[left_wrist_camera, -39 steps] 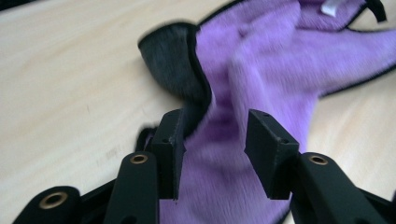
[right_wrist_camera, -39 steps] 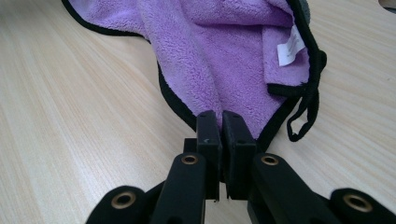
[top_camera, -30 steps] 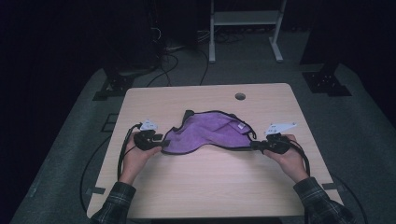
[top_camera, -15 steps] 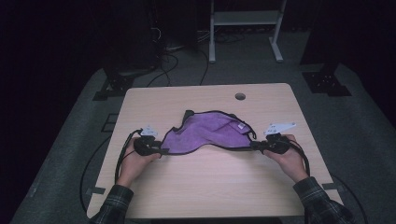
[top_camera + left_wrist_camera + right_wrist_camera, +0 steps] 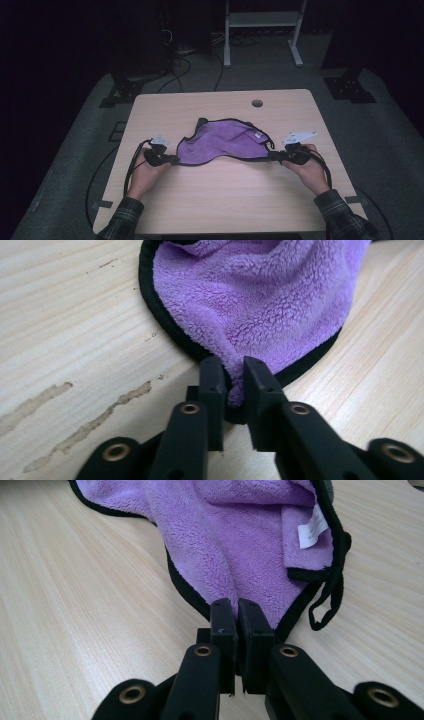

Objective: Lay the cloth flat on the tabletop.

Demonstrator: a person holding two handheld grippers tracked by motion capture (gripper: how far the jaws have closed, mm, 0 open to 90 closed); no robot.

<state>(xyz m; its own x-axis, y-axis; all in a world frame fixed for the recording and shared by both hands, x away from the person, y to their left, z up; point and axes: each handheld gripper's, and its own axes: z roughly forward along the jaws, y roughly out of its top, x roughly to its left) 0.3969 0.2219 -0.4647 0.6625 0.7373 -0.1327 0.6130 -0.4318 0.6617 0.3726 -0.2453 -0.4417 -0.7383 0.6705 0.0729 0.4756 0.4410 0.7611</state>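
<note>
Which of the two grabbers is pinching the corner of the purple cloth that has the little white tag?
The right gripper. The white tag and a black loop sit beside its corner of the purple cloth; the left gripper pinches a plain corner.

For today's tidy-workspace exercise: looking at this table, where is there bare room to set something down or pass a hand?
Free: the near strip of the table between the two forearms, below the purple cloth; the far strip by the round hole.

Crowded: the middle band, where the left tongs and right tongs each pinch a cloth corner.
</note>
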